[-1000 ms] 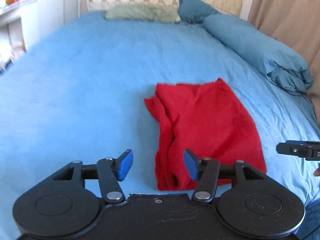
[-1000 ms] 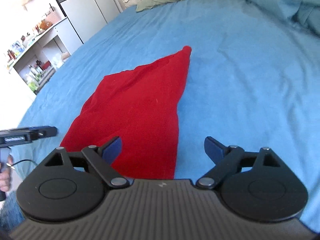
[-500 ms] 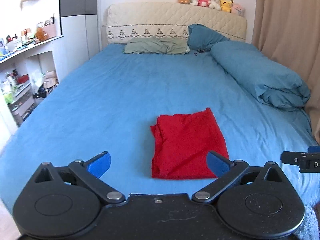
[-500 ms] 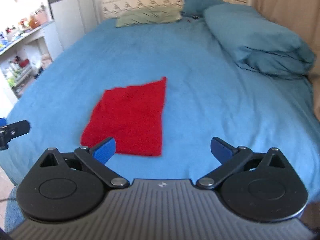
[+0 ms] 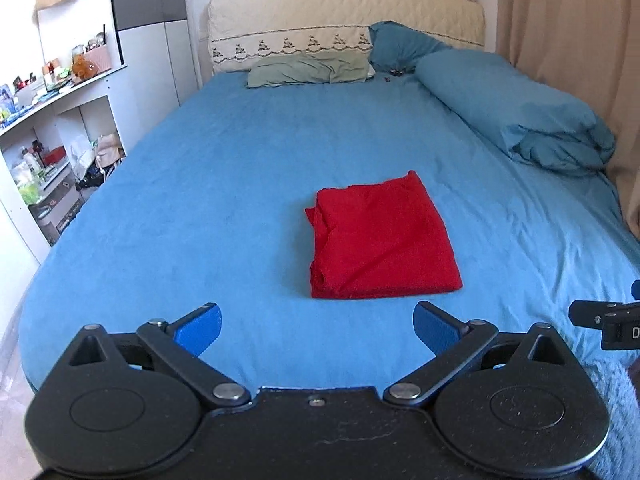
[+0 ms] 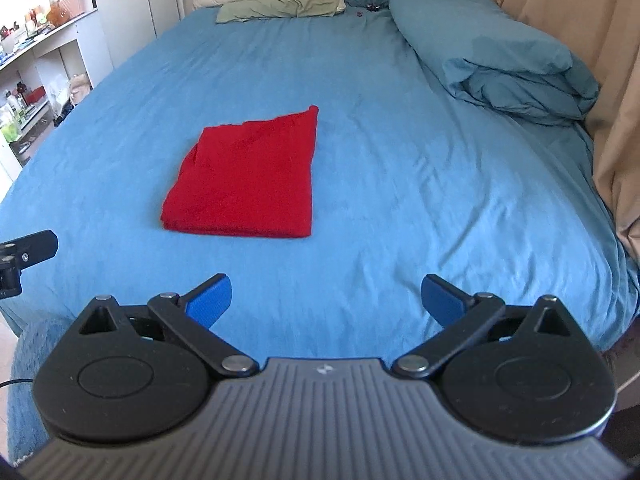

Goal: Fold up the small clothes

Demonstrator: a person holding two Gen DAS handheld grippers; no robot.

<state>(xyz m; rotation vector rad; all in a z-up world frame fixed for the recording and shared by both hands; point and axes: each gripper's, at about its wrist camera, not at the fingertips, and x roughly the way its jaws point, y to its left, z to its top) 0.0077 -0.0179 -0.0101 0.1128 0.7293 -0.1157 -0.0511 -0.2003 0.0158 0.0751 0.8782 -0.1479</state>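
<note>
Spread wide, the blue fingers of my left gripper hold nothing in the left wrist view, and I see them hanging over the near edge of the blue bed. At about 12 o'clock from that gripper, apart from it, the red garment lies folded into a flat, roughly square packet on the sheet, its layered edges showing on its 9 o'clock side. At 3 o'clock, part of the other tool pokes into the frame. A rolled blue duvet lies along the bed toward 2 o'clock, and a green pillow sits at the headboard near 12 o'clock. In the right wrist view, my right gripper also has its fingers far apart and empty, above the foot of the bed. From there I see the red garment at about 11 o'clock, clear of both fingers, with the duvet up at 1 o'clock.
</note>
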